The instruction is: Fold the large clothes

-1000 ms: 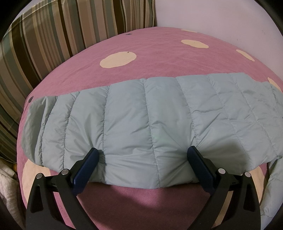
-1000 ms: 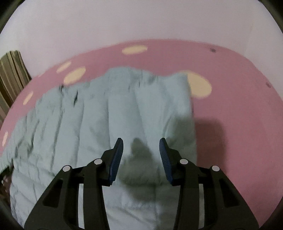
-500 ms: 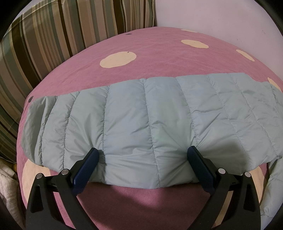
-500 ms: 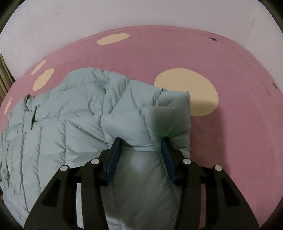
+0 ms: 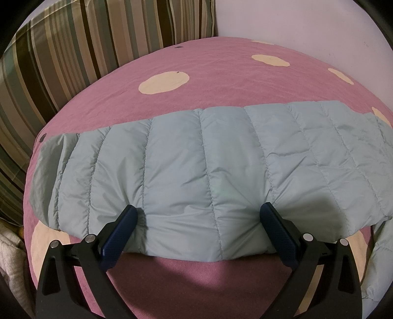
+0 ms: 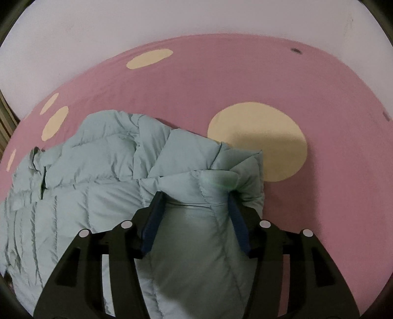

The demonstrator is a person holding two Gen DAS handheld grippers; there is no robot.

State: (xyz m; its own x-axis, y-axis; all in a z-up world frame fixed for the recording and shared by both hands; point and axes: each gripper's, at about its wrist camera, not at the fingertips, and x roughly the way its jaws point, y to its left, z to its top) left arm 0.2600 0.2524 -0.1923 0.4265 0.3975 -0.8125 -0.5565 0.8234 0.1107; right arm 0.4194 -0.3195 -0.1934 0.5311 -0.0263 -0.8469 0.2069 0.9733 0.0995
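Observation:
A pale blue quilted jacket [image 5: 208,159] lies spread across a pink bed sheet [image 5: 221,73]. My left gripper [image 5: 198,207] stands wide open, its two fingertips resting on the jacket's near folded edge, with the padding bulging between them. In the right wrist view the same jacket [image 6: 98,184] is bunched at its right end beside a cream dot [image 6: 265,147]. My right gripper [image 6: 194,196] is low over that end and its jaws are opening. A puffy fold fills the gap between them, and I see no pinch on it.
A striped pillow [image 5: 73,49] leans at the bed's far left. A pale wall [image 6: 172,19] runs behind the bed. Beige knit fabric [image 5: 9,245] shows off the bed's left edge. Bare pink sheet [image 6: 343,171] lies right of the jacket.
The right gripper has travelled across the jacket to its bunched right end and come down onto it, with its jaws spreading wider. The left gripper and its part of the jacket have not moved.

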